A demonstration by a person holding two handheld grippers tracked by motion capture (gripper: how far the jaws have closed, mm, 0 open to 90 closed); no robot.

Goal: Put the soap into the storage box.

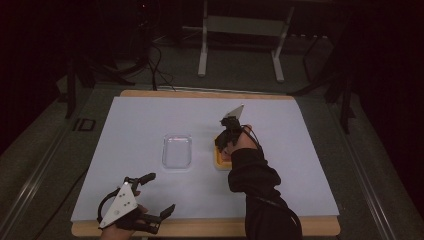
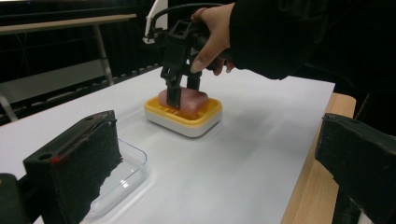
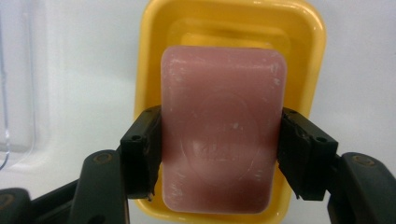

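Right tongs (image 3: 219, 154) clamp the pink soap bar (image 3: 223, 135) over its yellow dish (image 3: 308, 56); left tongs (image 1: 152, 197) stand wide; advise a level, squarely gripped lift.

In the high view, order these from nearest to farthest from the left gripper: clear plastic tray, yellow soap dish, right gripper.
1. Clear plastic tray, mid-table, nearest to the left gripper.
2. Yellow soap dish, right of the tray.
3. Right gripper, over the dish; nearly tied with it.

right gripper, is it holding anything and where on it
The right gripper is shut on the pink soap bar, its jaws pressing the bar's two long sides, above the yellow soap dish. The left gripper is open and holds nothing.
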